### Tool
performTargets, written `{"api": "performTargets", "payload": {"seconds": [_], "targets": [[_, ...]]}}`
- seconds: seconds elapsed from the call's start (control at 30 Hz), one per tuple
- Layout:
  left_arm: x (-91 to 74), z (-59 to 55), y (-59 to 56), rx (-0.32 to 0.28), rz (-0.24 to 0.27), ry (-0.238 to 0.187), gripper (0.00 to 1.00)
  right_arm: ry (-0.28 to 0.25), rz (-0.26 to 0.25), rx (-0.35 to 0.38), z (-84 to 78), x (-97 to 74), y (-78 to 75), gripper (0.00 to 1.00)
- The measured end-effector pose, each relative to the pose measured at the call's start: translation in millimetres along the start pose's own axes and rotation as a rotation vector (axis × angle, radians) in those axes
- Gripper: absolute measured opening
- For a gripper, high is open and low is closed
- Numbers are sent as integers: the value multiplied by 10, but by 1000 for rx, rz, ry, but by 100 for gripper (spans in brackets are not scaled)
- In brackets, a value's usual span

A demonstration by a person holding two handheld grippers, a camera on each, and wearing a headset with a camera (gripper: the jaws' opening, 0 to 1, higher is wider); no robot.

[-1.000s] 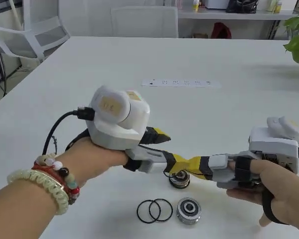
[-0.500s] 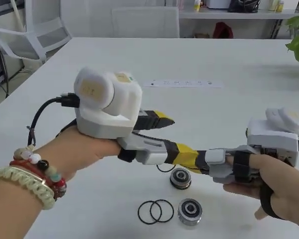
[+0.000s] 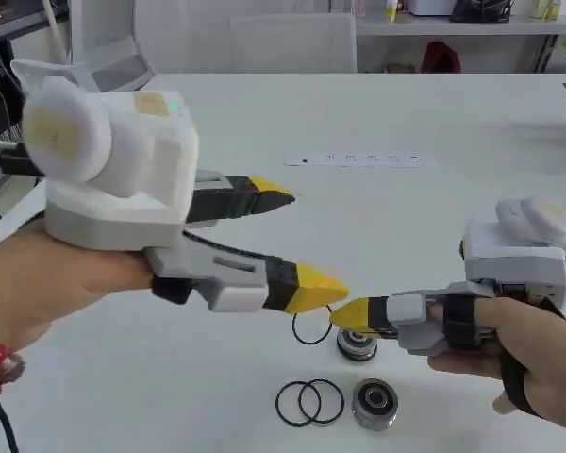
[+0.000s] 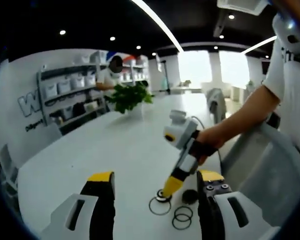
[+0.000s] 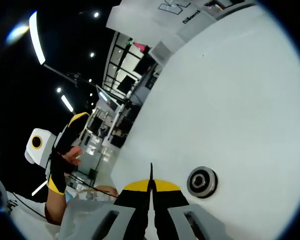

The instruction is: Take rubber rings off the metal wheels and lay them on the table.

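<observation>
Rubber ring pinched beside a wheel.
The right gripper (image 3: 338, 314) is clamped tight on a rubber ring (image 3: 295, 330) beside a metal wheel (image 3: 357, 345); the left gripper (image 3: 311, 241) hovers above, jaws spread wide.

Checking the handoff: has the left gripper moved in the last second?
Yes: the left gripper pulled up and leftward, away from the paired rings.

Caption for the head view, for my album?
Shut right gripper holds a rubber ring beside a metal wheel; left gripper open.
</observation>
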State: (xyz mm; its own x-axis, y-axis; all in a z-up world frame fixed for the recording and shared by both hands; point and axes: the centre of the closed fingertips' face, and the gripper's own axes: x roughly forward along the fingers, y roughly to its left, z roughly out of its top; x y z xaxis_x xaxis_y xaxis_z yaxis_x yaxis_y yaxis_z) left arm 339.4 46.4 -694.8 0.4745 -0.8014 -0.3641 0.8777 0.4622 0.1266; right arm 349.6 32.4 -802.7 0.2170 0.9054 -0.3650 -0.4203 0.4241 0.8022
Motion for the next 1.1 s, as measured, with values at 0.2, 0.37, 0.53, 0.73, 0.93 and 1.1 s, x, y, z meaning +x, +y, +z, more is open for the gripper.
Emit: {"api": "performTargets", "payload": {"seconds": [0.2,0.37,0.53,0.73,0.93,1.1], "targets": [[-307,-233,-73,18,36,64,69,41,3,-33,-81,44,40,0],[-516,-501,-118,-48,73,91,72,73,14,-53,-149,76,80,0],[-679,-756,-147,-121,133,107,77,109,13,-77,-223,107,94,0],[-774,-959,-243,-175,146,127,81,153,7,-112,-313,130,102,0],[-845,-1077,-230,-211,179,134,82,191,-2,-140,-389,146,82,0],[-877,-1153,-251,-234,191,145,82,227,-8,-161,-483,179,84,0]]}}
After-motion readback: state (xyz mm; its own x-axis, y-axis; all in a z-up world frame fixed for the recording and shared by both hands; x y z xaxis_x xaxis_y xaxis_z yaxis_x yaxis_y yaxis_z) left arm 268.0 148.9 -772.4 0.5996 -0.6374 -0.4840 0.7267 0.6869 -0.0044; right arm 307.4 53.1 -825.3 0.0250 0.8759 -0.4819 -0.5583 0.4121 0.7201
